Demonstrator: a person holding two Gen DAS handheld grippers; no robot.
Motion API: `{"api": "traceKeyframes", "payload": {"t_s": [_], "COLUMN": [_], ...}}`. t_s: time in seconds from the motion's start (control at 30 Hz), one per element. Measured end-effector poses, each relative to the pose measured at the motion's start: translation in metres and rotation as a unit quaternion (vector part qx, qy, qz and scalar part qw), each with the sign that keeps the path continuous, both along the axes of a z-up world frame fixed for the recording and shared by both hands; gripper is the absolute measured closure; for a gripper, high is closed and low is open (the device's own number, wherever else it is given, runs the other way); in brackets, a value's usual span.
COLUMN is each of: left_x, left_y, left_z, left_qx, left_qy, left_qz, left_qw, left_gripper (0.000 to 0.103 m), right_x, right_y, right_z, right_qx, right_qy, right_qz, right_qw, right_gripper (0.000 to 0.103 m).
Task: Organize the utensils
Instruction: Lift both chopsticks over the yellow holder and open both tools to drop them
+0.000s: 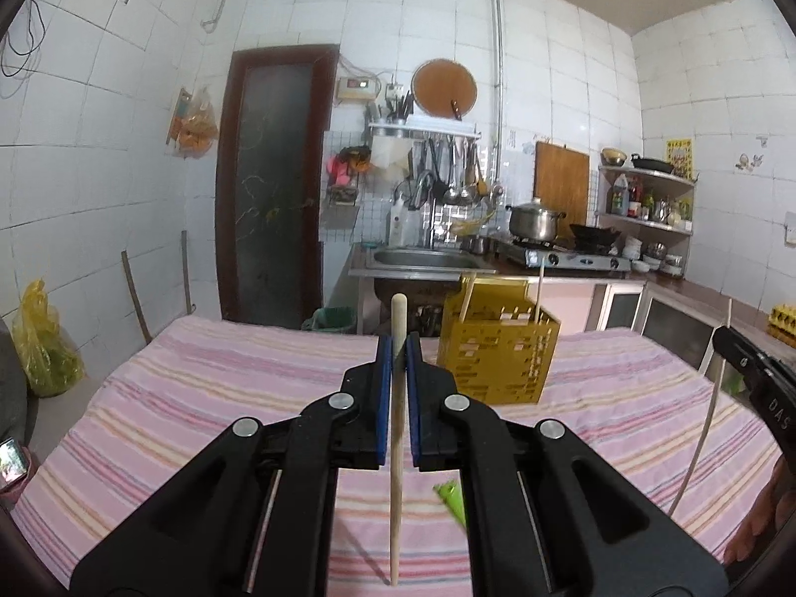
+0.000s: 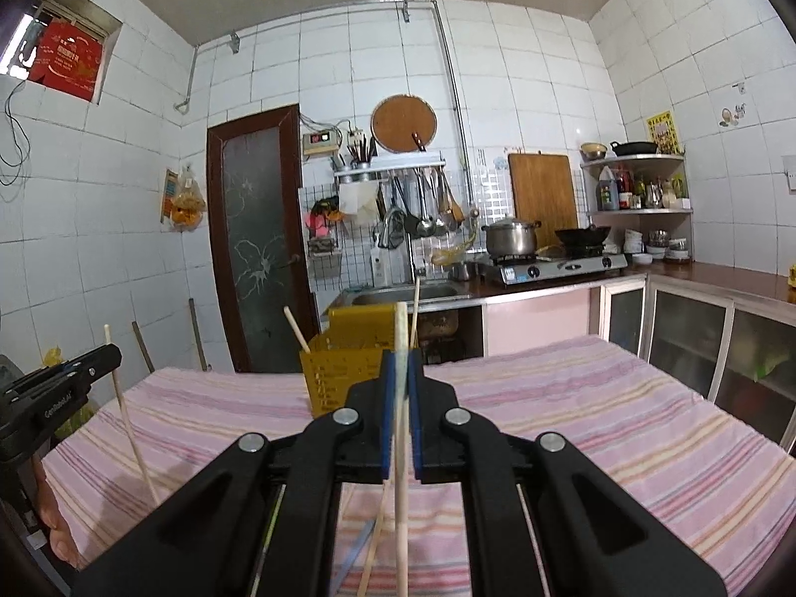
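Observation:
My left gripper (image 1: 398, 348) is shut on a wooden chopstick (image 1: 396, 472) held upright above the striped cloth. My right gripper (image 2: 401, 363) is shut on another wooden chopstick (image 2: 401, 447), also upright. A yellow perforated utensil basket (image 1: 497, 355) stands on the table ahead of both grippers, with two chopsticks sticking out of it; it shows behind the right gripper too (image 2: 338, 373). A further chopstick (image 2: 373, 547) lies on the cloth under the right gripper. The right gripper shows at the edge of the left wrist view (image 1: 756, 373), the left gripper at the edge of the right wrist view (image 2: 59, 388).
A pink striped cloth (image 1: 199, 398) covers the table. A green object (image 1: 452, 500) lies on it near the left gripper. Behind the table are a sink (image 1: 423, 258), a gas stove with a pot (image 1: 535, 221) and cabinets on the right.

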State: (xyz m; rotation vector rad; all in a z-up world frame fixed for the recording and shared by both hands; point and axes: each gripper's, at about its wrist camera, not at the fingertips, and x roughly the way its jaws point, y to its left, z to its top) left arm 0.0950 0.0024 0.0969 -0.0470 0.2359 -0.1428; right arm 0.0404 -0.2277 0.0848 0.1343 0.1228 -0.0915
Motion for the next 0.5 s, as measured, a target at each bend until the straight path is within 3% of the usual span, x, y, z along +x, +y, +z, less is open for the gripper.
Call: {"api": "traceKeyframes", "payload": {"t_s": [0.2,0.5], "left_x": [0.026,0.094], "left_y": [-0.011,-0.047], "left_z": [0.026,0.091], "left_qx": [-0.018,-0.059], "left_qy": [-0.012,-0.065], "left_qz": [-0.012,-0.035], "left_qw": [0.9997,0.9955], "left_gripper": [0.099,0.099], "right_x": [0.022,0.083], "right_y": [-0.008,-0.021], "right_z": [0.023,0.068], "right_qx": [0.003,0.002], "right_qy": [-0.022,-0.057], "right_qz": [0.001,0.004], "right_qw": [1.000,0.998], "right_gripper": [0.097,0.097]}}
